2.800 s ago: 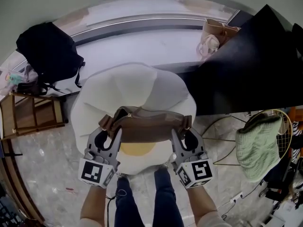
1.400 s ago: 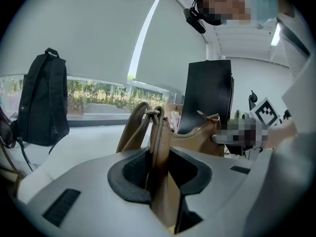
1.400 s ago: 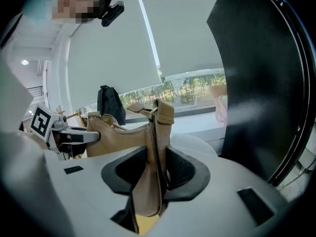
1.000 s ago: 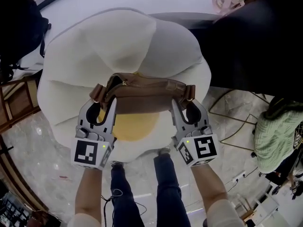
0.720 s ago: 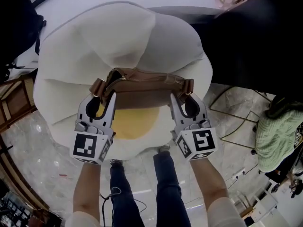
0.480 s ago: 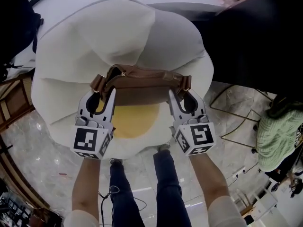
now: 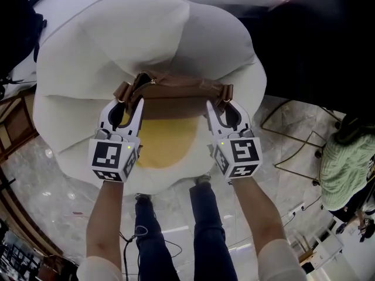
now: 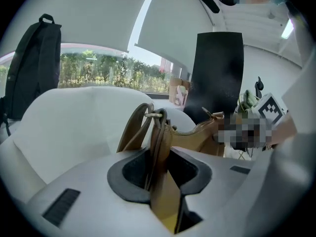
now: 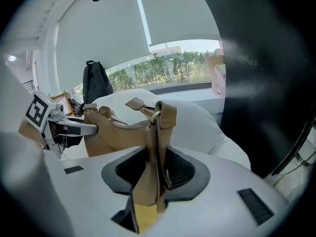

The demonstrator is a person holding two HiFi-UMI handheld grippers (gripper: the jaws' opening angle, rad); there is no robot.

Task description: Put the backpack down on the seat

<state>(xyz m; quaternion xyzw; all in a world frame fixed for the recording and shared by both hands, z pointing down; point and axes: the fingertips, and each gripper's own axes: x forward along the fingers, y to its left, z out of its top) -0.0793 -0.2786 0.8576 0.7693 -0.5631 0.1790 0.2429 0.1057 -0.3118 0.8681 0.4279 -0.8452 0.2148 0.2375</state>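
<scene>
A tan leather bag [image 7: 176, 95] hangs stretched between my two grippers above the white, egg-shaped cushion seat [image 7: 146, 34], just behind its yellow centre patch [image 7: 167, 148]. My left gripper [image 7: 126, 103] is shut on the bag's left end, strap and ring pinched between its jaws [image 8: 159, 147]. My right gripper [image 7: 221, 105] is shut on the bag's right end [image 9: 155, 147]. The bag's zip runs along its top. Whether its bottom touches the seat I cannot tell.
A black backpack [image 7: 14, 22] stands left of the seat, with a wooden rack [image 7: 12, 127] below it. A tall black panel [image 7: 316, 45] is at the right, a green cloth [image 7: 345, 168] on a wire stand beyond. The person's legs [image 7: 176, 233] stand on marble floor.
Both grippers have sunk toward the seat with the bag still held between them. The seat now fills more of the head view.
</scene>
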